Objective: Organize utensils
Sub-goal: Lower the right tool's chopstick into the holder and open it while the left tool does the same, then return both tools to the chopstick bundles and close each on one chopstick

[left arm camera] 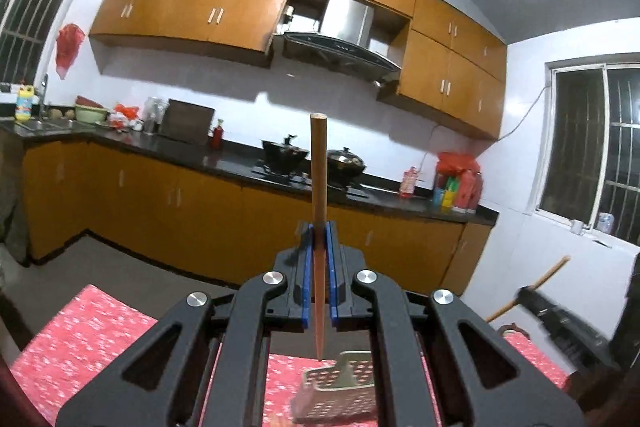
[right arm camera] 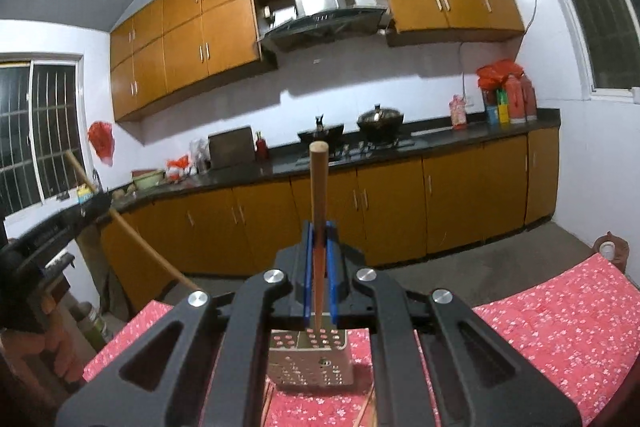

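Left gripper: pinches one chopstick upright.
Right gripper: pinches another chopstick.
Holder: looks empty.
Left to do: drop both in.

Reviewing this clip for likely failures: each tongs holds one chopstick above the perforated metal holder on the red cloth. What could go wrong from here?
1. Each chopstick, left and right, is pinched at one narrow spot; it may pivot or slip.
2. The holder looks light and stands free on the cloth; an off-centre tip could tip it.
3. The left tongs and right tongs are close together; the chopsticks might clash.
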